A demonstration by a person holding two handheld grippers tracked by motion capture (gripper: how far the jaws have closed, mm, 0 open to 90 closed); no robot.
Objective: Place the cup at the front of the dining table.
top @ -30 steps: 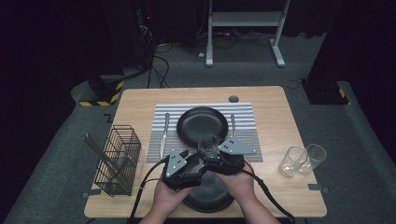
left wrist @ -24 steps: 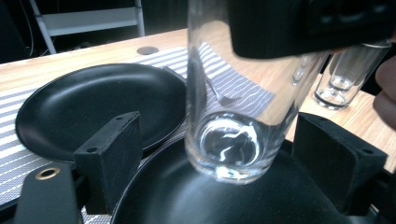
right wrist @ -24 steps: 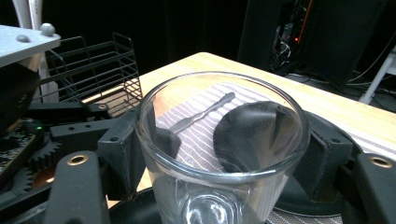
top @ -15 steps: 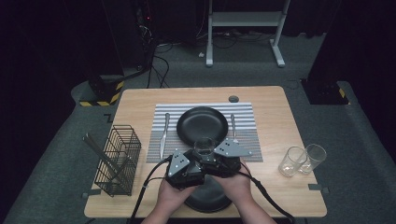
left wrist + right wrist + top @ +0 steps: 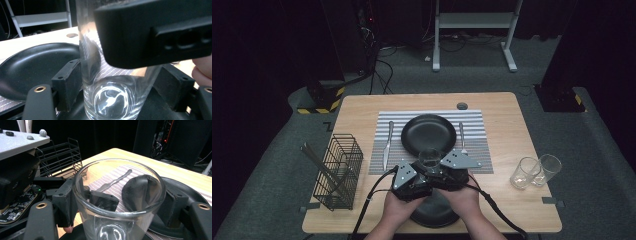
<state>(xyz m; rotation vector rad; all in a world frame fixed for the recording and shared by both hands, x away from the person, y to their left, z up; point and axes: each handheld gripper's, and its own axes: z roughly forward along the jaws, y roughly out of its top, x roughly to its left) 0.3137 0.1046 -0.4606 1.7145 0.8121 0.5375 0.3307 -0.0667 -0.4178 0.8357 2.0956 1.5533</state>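
Observation:
A clear drinking glass (image 5: pixel 430 157) stands upright between both grippers, over the near black plate (image 5: pixel 434 216) at the table's front edge. My right gripper (image 5: pixel 120 202) is shut on the glass (image 5: pixel 117 195), with a pad against each side of its upper wall. My left gripper (image 5: pixel 117 85) comes from the other side. Its jaws have just been closing, and its pads now touch the lower wall of the glass (image 5: pixel 110 100). The right gripper's black body (image 5: pixel 155 32) hangs close above. From the high view, the left gripper (image 5: pixel 424 170) and right gripper (image 5: pixel 436 165) sit side by side in the person's hands.
A second black plate (image 5: pixel 429 134) lies on a striped placemat (image 5: pixel 477 150), with a knife (image 5: pixel 387 145) to its left and a fork (image 5: pixel 461 137) to its right. A wire basket (image 5: pixel 339 170) stands at the left. Two more glasses (image 5: pixel 527 172) stand at the right.
Both hands stay at the same spot near the front edge with the glass between the grippers. No clear shift shows from above.

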